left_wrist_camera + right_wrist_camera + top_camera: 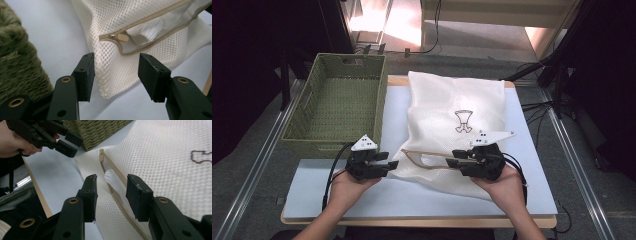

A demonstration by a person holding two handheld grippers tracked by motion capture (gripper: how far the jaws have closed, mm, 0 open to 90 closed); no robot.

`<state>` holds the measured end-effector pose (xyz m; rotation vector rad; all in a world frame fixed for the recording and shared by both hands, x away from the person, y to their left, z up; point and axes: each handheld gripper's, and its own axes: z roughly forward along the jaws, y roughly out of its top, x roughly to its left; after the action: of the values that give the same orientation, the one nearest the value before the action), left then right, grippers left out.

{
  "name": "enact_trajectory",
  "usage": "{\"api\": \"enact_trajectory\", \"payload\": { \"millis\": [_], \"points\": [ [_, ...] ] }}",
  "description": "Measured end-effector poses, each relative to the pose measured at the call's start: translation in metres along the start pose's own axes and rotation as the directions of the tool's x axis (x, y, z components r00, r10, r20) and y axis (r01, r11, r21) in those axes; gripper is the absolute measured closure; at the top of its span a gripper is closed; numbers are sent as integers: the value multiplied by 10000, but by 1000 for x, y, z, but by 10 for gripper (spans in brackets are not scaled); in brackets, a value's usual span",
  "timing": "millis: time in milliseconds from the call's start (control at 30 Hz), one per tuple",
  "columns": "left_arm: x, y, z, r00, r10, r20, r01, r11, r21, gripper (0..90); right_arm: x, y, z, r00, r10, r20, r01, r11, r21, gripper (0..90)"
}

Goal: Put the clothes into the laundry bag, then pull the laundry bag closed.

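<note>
The left tool [116,75] stands spread, its jaws astride the corner of the white mesh laundry bag [452,115] without pinching it. The right tool [111,197] gapes over the bag's open zipper [112,168]. The bag lies flat on the worktop [312,185], beside a green woven basket [337,100].

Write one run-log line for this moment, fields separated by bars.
mesh bag: zipper open | left gripper: open at bag corner | right gripper: open over zipper | basket: beside bag
</note>
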<state>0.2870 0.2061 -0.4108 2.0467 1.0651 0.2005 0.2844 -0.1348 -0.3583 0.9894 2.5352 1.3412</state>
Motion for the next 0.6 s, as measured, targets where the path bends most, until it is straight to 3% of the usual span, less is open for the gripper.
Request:
{"api": "enact_trajectory", "payload": {
  "millis": [167, 300, 600],
  "points": [
    [5, -3, 5, 9999, 55, -142, -55, 10000, 44, 485, 3, 1, 12, 9997, -92, -230, 97, 9997, 218, 615],
    [10, -4, 7, 9994, -340, 28, 340, 9994, -50, 486, 4, 4, 20, 9992, -69, -386, 75, 9999, 152, 615],
    [7, -7, 18, 9990, 128, -437, -121, 9998, 178, 487, 5, 5, 28, 9991, -96, -415, 106, 9997, 239, 620]
  ]
}}
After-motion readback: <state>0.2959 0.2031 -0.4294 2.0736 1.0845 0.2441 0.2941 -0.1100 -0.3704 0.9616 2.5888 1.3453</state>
